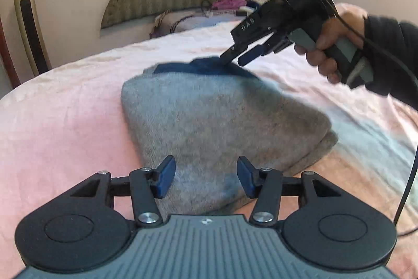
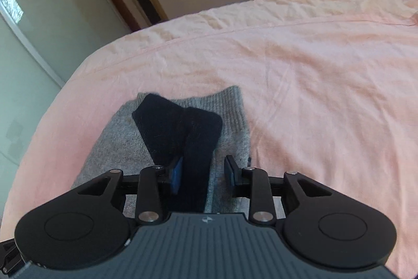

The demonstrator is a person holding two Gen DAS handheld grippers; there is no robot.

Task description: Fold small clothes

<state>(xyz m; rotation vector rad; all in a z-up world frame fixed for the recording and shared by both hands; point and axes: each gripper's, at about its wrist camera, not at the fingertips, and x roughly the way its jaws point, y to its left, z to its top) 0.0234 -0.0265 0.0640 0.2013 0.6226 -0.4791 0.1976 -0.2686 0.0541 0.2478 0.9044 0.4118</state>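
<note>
With its jaws apart, the left claw point(image 1: 206, 178) hovers above the near end of the folded grey garment point(image 1: 216, 119) on the bed point(image 1: 65, 122), while beyond, the right claw point(image 2: 202, 175), also parted, straddles the dark strip point(image 2: 183, 127), which may snag and unfold.

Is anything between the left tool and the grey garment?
Nothing visible. The left tool hangs open right over the near edge of the folded grey garment; the right tool works the dark strip at its far end.
</note>
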